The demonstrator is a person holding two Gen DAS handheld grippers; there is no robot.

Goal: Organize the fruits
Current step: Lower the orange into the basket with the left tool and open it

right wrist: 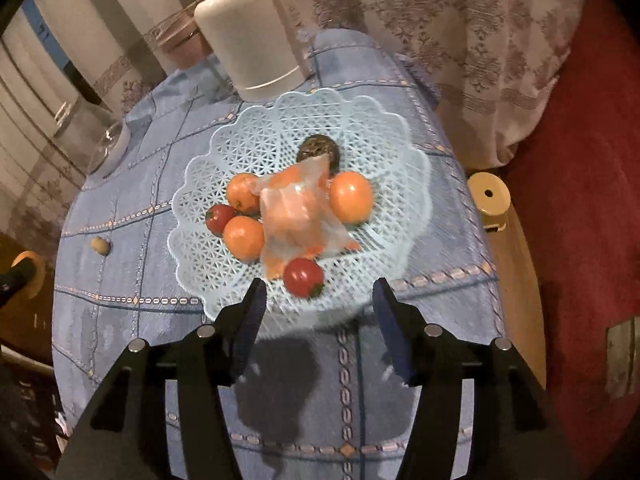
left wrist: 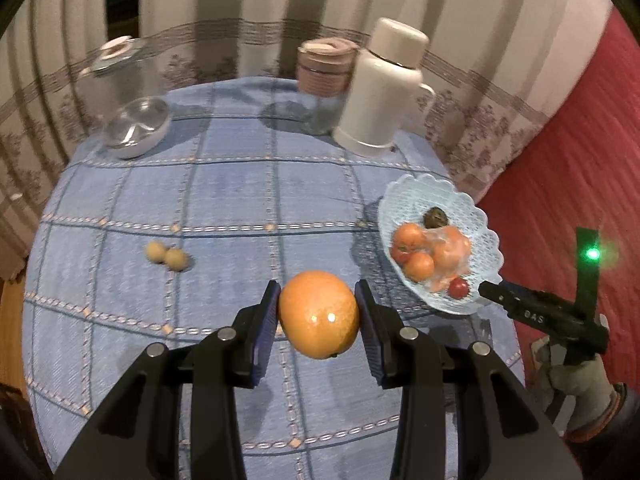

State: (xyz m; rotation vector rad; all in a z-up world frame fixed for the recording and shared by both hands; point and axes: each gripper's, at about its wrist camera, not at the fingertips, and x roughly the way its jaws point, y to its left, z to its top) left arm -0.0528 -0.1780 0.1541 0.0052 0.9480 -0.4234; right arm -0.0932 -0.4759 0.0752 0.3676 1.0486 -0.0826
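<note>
Meanwhile, left tongs [left wrist: 318, 312] tight around orange [left wrist: 318, 314], right tongs [right wrist: 318, 322] wide above basket [right wrist: 400, 152].

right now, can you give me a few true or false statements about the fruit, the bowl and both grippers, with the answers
1. The left gripper holds a large orange between its fingers. True.
2. The right gripper holds a tomato. False: it is open and holds nothing, with the tomato lying in the bowl.
3. The lattice bowl already has several fruits in it. True.
4. The bowl holds only oranges. False: it also has tomatoes, a dark fruit and a plastic bag.
5. Two small pale fruits lie on the tablecloth, outside the bowl. True.
</note>
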